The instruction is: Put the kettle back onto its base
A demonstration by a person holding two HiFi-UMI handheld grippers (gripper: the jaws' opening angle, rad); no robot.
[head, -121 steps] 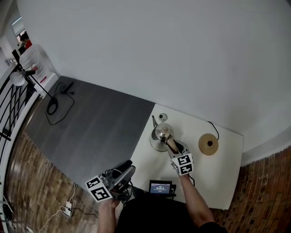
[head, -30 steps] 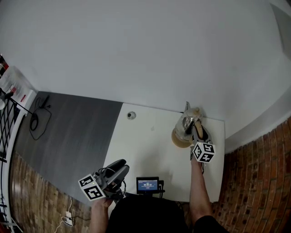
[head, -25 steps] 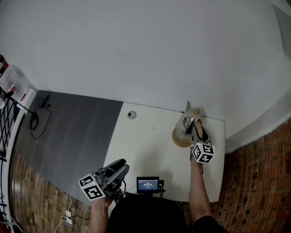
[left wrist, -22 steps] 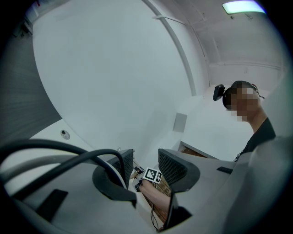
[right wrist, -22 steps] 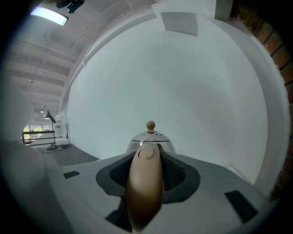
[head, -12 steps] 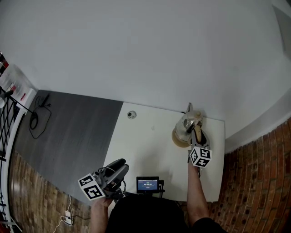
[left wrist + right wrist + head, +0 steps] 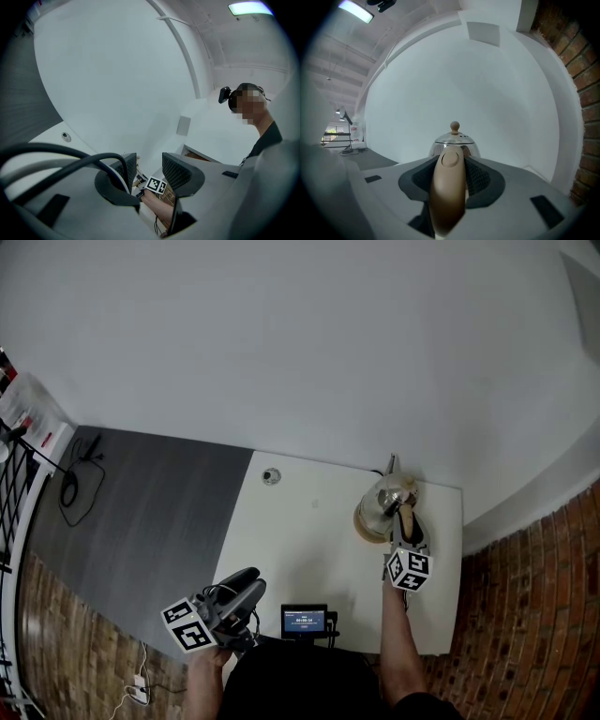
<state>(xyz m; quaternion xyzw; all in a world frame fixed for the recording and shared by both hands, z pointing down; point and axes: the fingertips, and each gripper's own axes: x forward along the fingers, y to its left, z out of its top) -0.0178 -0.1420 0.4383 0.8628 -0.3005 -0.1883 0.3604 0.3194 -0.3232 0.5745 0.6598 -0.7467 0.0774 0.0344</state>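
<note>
A shiny steel kettle (image 7: 386, 499) with a beige knob stands over its round tan base (image 7: 362, 523) at the table's far right; whether it sits fully on the base I cannot tell. My right gripper (image 7: 405, 525) reaches it from the near side, shut on the kettle's beige handle (image 7: 449, 187), with the kettle's body (image 7: 454, 142) straight ahead. Off the table's near left corner, my left gripper (image 7: 236, 597) is held level. Its jaws stand open with nothing between them (image 7: 149, 168).
A small screen device (image 7: 305, 620) sits at the white table's (image 7: 300, 540) near edge. A small round object (image 7: 271, 476) lies at the far left corner. The white wall runs close behind the kettle. Grey floor lies left, brick floor right.
The kettle has come from the table's middle onto the spot of the base. In the last second the right gripper drew slightly toward me. The left gripper has not moved.
</note>
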